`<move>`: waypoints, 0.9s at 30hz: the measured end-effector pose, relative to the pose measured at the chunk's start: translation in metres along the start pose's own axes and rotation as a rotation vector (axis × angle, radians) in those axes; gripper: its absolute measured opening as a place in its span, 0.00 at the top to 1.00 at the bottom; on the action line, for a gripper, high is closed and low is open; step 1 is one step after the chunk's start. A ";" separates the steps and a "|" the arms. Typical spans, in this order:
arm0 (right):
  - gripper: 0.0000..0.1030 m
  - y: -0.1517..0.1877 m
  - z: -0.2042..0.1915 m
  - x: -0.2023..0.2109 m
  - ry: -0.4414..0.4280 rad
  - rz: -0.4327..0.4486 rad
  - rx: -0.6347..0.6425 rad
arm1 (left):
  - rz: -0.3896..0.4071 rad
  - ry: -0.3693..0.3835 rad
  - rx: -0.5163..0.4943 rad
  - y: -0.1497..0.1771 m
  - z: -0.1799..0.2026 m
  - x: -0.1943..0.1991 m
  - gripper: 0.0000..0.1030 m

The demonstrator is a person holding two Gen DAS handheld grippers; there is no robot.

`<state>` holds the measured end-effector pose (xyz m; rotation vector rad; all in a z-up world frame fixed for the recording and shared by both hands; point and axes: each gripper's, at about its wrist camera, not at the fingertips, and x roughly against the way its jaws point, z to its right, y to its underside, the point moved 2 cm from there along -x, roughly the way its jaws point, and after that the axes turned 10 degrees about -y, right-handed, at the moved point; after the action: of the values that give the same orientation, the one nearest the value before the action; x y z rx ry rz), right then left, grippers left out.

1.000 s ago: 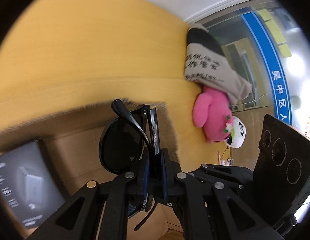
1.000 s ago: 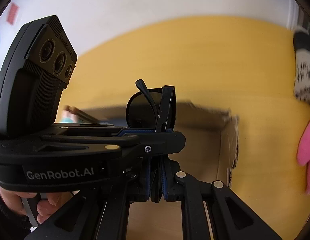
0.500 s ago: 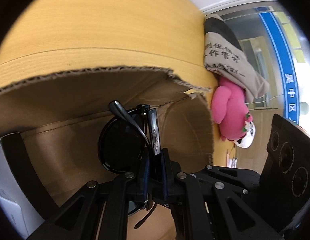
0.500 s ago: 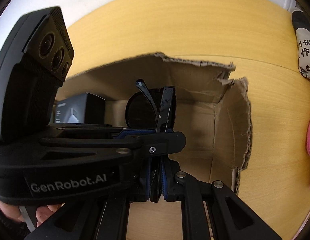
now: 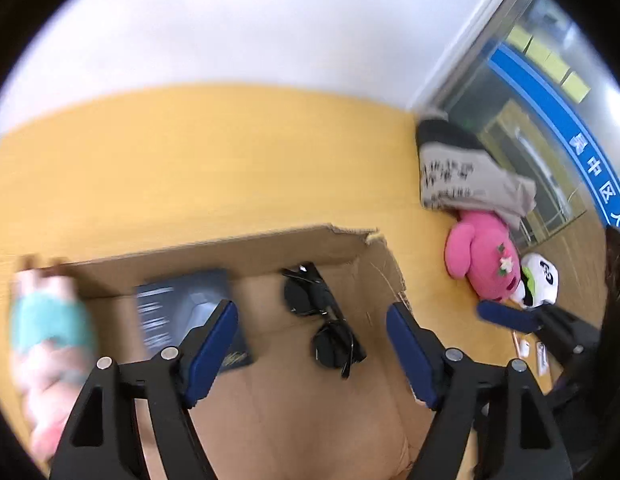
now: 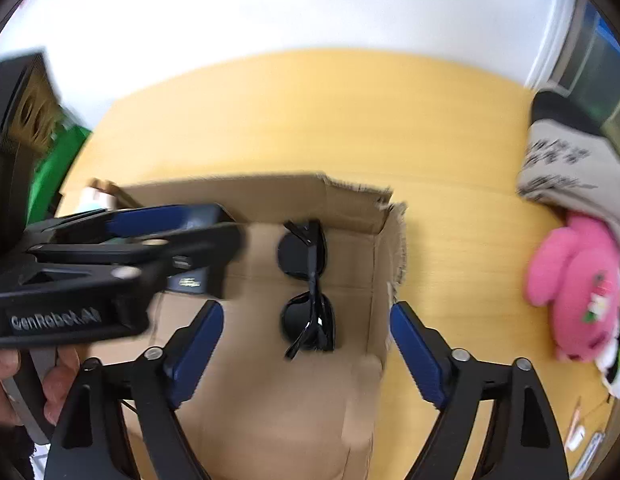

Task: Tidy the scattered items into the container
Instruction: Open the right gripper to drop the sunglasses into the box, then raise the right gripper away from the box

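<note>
The sunglasses (image 5: 324, 320) are seen lying folded inside the cardboard box (image 5: 245, 248); both left tongs (image 5: 310, 344) and right tongs (image 6: 305, 344) are opening, nothing clamped; the pink plush toy (image 5: 480, 262), left on the table (image 5: 189, 152), is judged soft and light, best pinched at the body.

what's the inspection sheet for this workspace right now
surface: yellow wooden table.
job's things: sunglasses lie folded on the floor of the cardboard box, beside a dark booklet.
clutter: pink plush toy, printed cloth bag, both on the table outside the box.
grippers: left gripper and right gripper above the box, fingers opening, nothing between them.
cables: nothing seen.
surroundings: white wall, glass partition.
</note>
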<state>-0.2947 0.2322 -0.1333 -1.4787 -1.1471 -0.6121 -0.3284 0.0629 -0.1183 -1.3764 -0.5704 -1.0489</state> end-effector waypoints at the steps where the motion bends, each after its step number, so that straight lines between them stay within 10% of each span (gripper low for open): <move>1: 0.09 -0.002 -0.021 0.010 0.005 0.032 0.013 | 0.021 -0.021 0.002 0.003 0.001 0.015 0.26; 12: 0.01 0.052 -0.090 0.149 0.004 0.203 0.113 | 0.184 -0.206 0.021 0.070 0.020 0.193 0.24; 27: 0.01 0.135 -0.119 0.241 -0.049 0.271 0.129 | 0.246 -0.248 0.071 0.141 0.055 0.269 0.24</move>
<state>-0.0541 0.2082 0.0449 -1.5113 -0.9820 -0.3111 -0.0701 0.0269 0.0469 -1.4812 -0.5956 -0.6599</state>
